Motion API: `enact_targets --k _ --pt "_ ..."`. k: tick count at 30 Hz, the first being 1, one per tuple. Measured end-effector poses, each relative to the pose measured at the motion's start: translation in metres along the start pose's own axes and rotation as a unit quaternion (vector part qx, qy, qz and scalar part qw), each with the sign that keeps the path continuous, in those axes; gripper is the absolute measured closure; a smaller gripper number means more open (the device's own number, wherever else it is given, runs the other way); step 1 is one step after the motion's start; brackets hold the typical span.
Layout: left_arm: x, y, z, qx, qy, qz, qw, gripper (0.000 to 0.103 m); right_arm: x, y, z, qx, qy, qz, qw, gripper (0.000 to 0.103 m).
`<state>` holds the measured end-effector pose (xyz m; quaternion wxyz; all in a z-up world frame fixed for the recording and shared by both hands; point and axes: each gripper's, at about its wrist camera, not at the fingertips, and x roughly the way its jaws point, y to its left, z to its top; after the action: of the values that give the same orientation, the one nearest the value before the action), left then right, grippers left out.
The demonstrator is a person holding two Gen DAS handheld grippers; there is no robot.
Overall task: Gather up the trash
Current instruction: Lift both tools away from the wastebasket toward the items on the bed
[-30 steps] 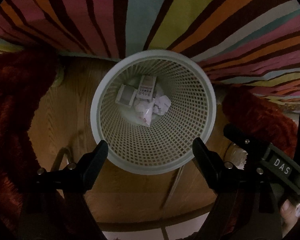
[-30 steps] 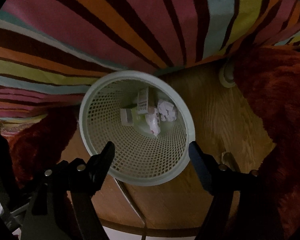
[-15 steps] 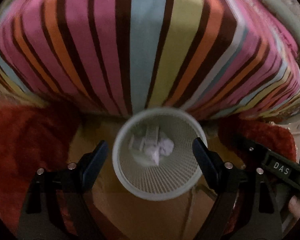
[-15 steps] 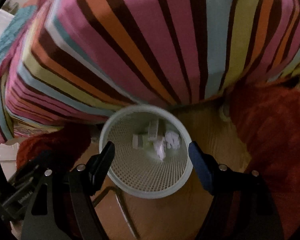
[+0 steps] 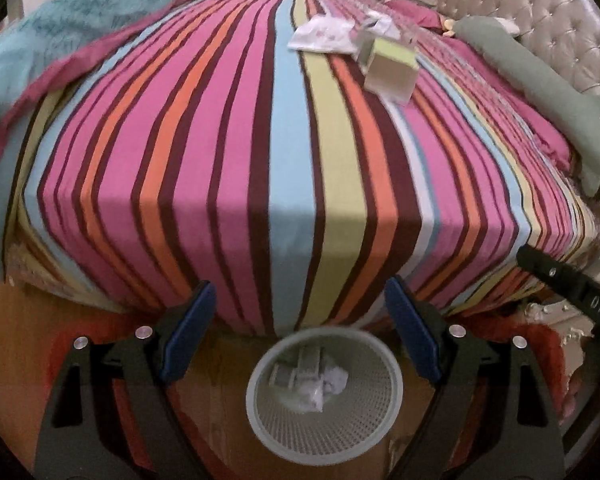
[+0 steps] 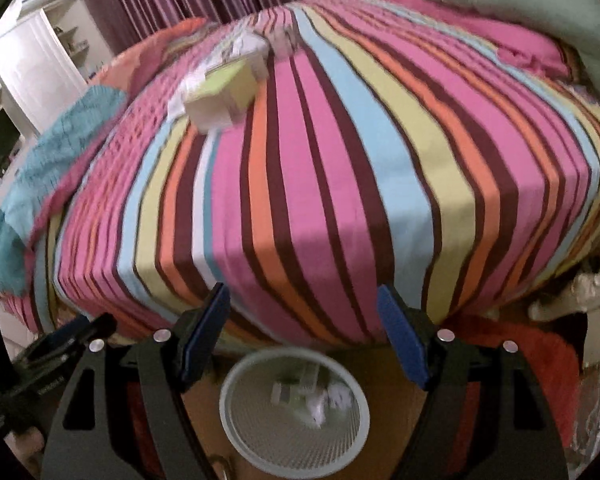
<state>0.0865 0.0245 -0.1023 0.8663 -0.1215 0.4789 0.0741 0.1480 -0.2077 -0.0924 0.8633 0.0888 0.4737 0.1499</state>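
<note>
Both grippers' fingers (image 5: 188,340) (image 6: 400,344) spread, empty; round mesh bin (image 5: 324,436) holds crumpled paper (image 5: 334,380).

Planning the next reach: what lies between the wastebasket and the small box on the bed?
Only bare striped bedspread separates the wastebasket from the small box; the left wrist view shows it most clearly.

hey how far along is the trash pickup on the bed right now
Partly done. The mesh bin on the floor already holds small boxes and crumpled paper. Nothing is in hand: the left tongs and right tongs are both open and empty. Left on the striped bed: a yellow-topped box and white paper.
</note>
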Motion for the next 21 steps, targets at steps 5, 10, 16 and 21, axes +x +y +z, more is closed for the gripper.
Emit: enact_targets --k 5,10,16,21 --pt "-0.003 -0.015 0.03 0.018 -0.026 -0.007 0.9995 0.019 -0.006 0.002 0.029 0.004 -0.024 0.01 1.0 0.031" --pt "-0.002 -0.033 0.053 0.047 -0.044 -0.008 0.9979 0.019 -0.009 -0.001 0.061 0.006 -0.038 0.011 0.999 0.031" --pt "0.007 -0.048 0.081 0.059 -0.052 -0.014 0.9968 0.019 -0.005 -0.001 0.091 -0.009 -0.044 0.008 0.999 0.031" --pt "0.02 -0.06 0.1 0.058 -0.048 -0.02 0.9969 0.019 0.004 0.0 0.112 -0.008 -0.047 0.002 0.999 0.031"
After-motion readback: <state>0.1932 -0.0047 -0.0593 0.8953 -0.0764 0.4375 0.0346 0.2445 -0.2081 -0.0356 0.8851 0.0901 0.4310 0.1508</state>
